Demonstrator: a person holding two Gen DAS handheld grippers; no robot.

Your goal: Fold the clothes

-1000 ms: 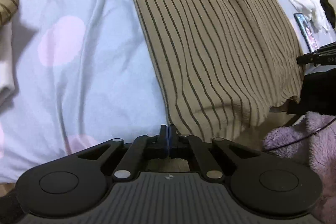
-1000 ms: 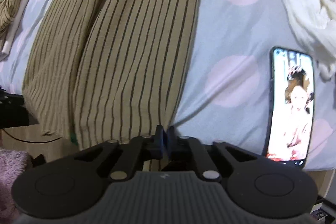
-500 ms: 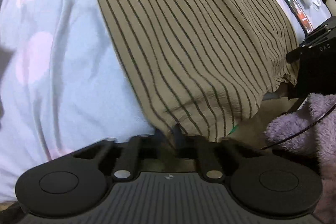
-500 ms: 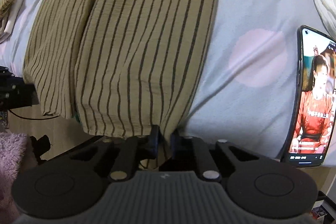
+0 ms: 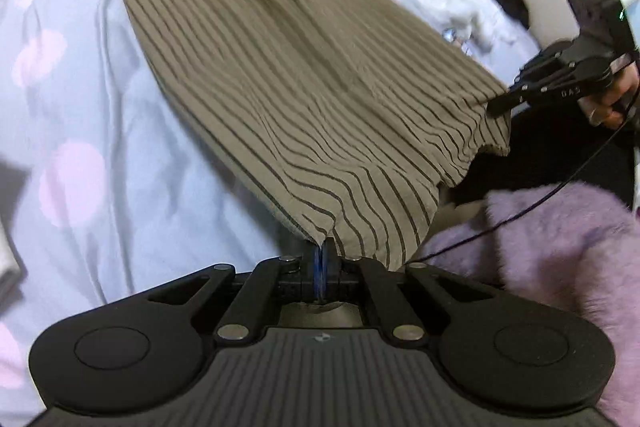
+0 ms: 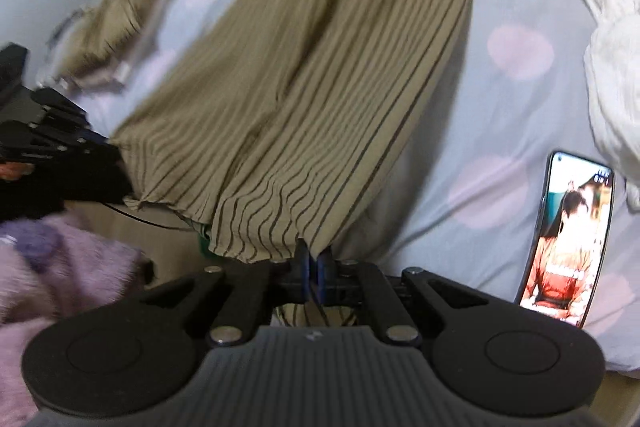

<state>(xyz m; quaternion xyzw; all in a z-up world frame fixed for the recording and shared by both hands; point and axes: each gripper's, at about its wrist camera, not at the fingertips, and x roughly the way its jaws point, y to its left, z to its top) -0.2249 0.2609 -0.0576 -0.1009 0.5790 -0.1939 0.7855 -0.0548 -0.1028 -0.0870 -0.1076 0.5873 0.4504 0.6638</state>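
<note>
**Both grippers pinching the hem, cloth coming up off the bed**

The left gripper point(image 5: 321, 259) is sitting with its jaws pressed together on a corner of the striped garment point(image 5: 304, 75); a second ago those jaws were meeting on nothing, the hem lying just ahead of them. The right gripper point(image 6: 313, 259) is likewise clamping the hem at the other near corner, a fold of cloth showing between and behind its fingers; a second ago it too was closed short of the fabric.

The near end of the garment is now hanging in a sagging, wavy edge between the two grippers, raised clear of the near edge of the bed point(image 5: 120, 163), where earlier it was draping flat over that edge. Its far end is still lying on the dotted sheet, running toward the far edge.

In the left wrist view the right gripper point(image 5: 504, 103) is appearing at the right, higher than half a second ago, its tips at the cloth's corner.

A phone point(image 6: 568, 239) with a lit screen is lying near the near right edge of the bed, apart from the garment. White cloth point(image 6: 612, 75) is bunching beyond it. Purple fleece point(image 5: 560, 251) is showing below the bed's edge.
</note>
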